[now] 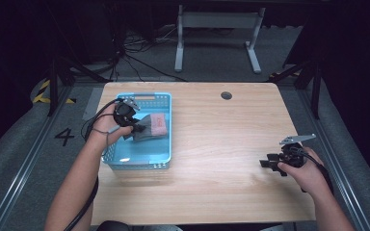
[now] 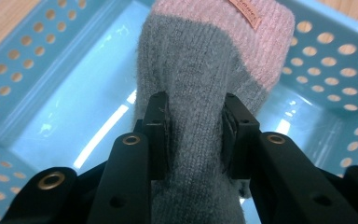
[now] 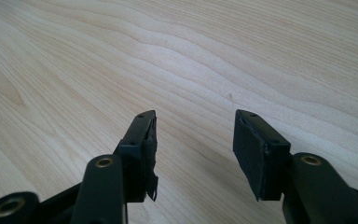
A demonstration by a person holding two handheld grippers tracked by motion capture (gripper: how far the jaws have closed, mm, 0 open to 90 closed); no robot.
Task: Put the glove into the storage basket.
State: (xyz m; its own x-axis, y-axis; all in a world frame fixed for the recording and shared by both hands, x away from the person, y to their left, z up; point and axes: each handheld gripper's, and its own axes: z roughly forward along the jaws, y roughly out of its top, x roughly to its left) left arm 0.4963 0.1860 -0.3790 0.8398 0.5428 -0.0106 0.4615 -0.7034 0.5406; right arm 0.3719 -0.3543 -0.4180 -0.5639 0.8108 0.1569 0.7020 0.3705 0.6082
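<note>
Sock (image 2: pixel 200 70) clamped between left tongs (image 2: pixel 196 135), seemingly over basket (image 2: pixel 37 84).

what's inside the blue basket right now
A grey and pink knitted sock, clamped by the left gripper above the basket floor. Bare blue floor shows around it; the patch beneath the sock is covered.

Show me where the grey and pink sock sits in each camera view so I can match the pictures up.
High view: the sock lies left of centre, inside the blue basket, with the left gripper at its grey end.
Left gripper view: it runs up the middle, clamped between the jaws, pink cuff at the top.
Right gripper view: wooden table beyond the open right gripper; no sock here.
Shared landmark: the blue basket, in the high and left gripper views.
</note>
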